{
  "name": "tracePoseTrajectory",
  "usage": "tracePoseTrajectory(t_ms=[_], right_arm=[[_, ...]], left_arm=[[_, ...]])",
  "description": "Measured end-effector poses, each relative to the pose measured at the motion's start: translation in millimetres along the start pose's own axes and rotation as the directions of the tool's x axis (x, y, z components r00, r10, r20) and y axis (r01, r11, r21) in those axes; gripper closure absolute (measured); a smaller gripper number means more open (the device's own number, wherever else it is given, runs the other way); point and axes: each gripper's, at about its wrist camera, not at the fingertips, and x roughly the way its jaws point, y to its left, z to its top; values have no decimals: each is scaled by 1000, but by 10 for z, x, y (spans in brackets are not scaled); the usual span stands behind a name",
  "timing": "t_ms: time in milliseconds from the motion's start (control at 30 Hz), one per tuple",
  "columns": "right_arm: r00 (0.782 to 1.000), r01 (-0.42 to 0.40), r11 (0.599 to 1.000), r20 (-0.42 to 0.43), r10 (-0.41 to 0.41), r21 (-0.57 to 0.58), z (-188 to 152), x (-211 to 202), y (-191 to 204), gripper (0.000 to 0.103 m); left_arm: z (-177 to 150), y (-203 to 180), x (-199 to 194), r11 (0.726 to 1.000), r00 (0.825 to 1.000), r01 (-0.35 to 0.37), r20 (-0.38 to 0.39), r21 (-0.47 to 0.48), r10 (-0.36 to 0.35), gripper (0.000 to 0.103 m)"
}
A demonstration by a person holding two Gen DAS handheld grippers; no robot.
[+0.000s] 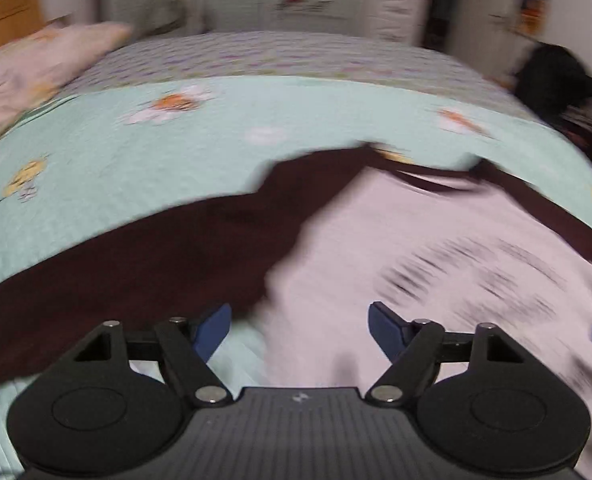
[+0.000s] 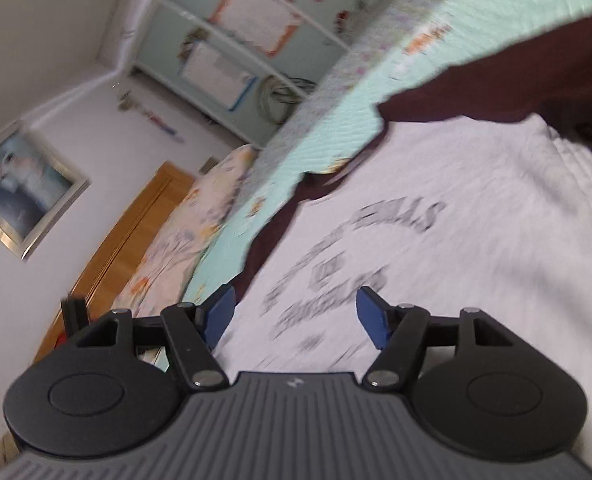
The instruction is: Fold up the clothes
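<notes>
Shirt (image 1: 436,248) spread flat on a bed (image 1: 176,152), chest side up, white body with dark maroon sleeves and a dark neck trim. Blurred grey lettering across the chest. Collar (image 1: 436,178) toward the far side of the bed in the left wrist view, hem toward the camera, so long axis running from near edge to far, roughly across the mint quilt. One sleeve (image 1: 156,248) thrown out sideways to the left, lying flat and nearly at right angles to the body; the other sleeve trailing off to the right edge of the view.

Left gripper (image 1: 299,322) hovering over the near part of the shirt, where sleeve meets body; blue pads well apart, nothing between them. Right gripper (image 2: 295,314) tilted, above the printed chest, also spread wide and empty, no cloth pinched.

Likely thin knit: light, limp, no stiffness, prone to sagging and creasing once lifted, and to dragging on the quilt. Not fragile, not slippery. Best hold probably a pinch through both layers at an edge: sleeve cuff or shoulder seam for bringing the sleeve in, hem corners for folding the body lengthwise toward the collar.
</notes>
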Motion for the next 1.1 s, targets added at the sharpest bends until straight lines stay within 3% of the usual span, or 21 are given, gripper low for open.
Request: tracePoseTrajectory(t_ms=[133, 167, 200, 233, 333, 433, 567, 633, 800, 933, 1000, 1100], right_arm=[[987, 126, 975, -73, -142, -181, -425, -325, 438, 36], [976, 172, 954, -92, -200, -245, -573, -399, 511, 52], [960, 221, 932, -105, -260, -286, -710, -487, 532, 87], [941, 269, 911, -117, -318, -314, -837, -583, 525, 103], [894, 372, 870, -126, -429, -325, -1132, -874, 376, 103], [894, 406, 885, -101, -436, -228, -1279, -1192, 295, 103], [851, 481, 832, -79, -519, -278, -1337, -1276, 492, 98], [840, 493, 809, -66, -539, -321, -1354, -1248, 629, 96], [871, 446, 812, -29, -491, -376, -1297, -1083, 1065, 95], [877, 419, 808, -44, -478, -415, -1324, -880, 1216, 92], [864, 429, 811, -80, -497, -398, -1360, -803, 1126, 89], [827, 469, 814, -152, -541, -343, -1435, -779, 839, 89]], left_arm=[[-646, -291, -256, 994, 989, 95, -120, 57, -87, 18], [-835, -278, -234, 995, 985, 78, -159, 65, -66, 21], [-992, -252, -261, 994, 988, 67, -144, 89, -53, 21], [-1137, -226, -291, 992, 991, 56, -130, 109, -41, 21], [-1251, -221, -452, 994, 993, 27, -115, 102, -15, 21], [-1284, -296, -601, 996, 990, -14, -142, 87, 27, 22], [-1394, -473, -747, 989, 981, -59, -176, 137, 83, 20], [-1444, -525, -845, 985, 979, -68, -177, 160, 96, 19], [-1543, -618, -950, 985, 983, -68, -160, 161, 94, 19], [-1517, -764, -1089, 984, 992, -32, -117, 177, 53, 20], [-1518, -861, -1098, 975, 994, -26, -98, 220, 49, 19], [-1612, -841, -939, 973, 988, -32, -142, 230, 66, 19]])
